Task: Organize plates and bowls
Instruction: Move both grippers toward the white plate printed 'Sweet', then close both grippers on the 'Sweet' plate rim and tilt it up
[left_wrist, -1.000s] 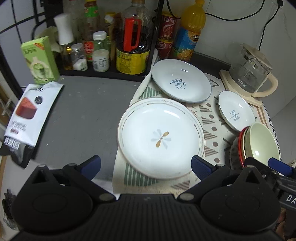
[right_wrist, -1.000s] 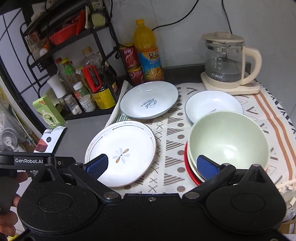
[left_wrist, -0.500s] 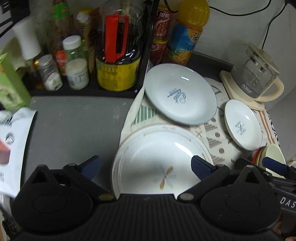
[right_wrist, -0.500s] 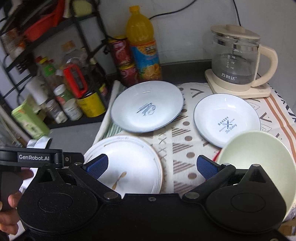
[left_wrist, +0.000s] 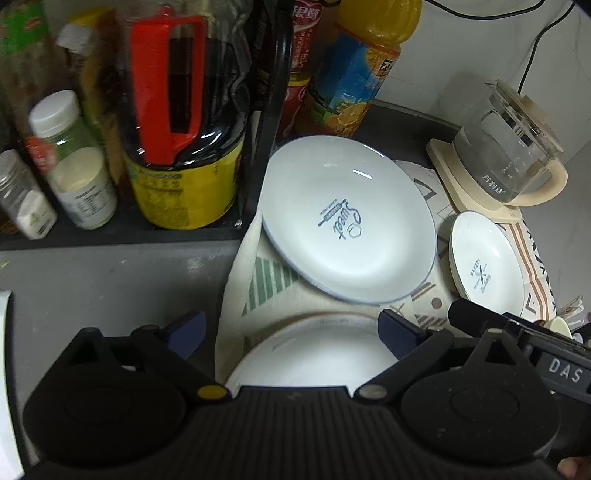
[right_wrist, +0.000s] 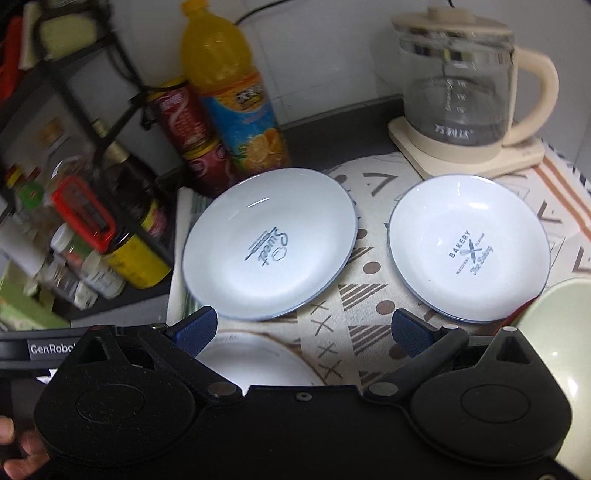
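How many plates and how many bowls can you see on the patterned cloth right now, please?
Plates: 3 (Sweet plate, Bakery plate, gold-rimmed plate)
Bowls: at least 1 (green bowl, cut off at the frame edge, so any beneath it cannot be counted)
Total: 4

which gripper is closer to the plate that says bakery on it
Right. The right gripper is open just in front of the Bakery plate, its right-side finger near the rim. The left gripper is open over the flower plate, further left.
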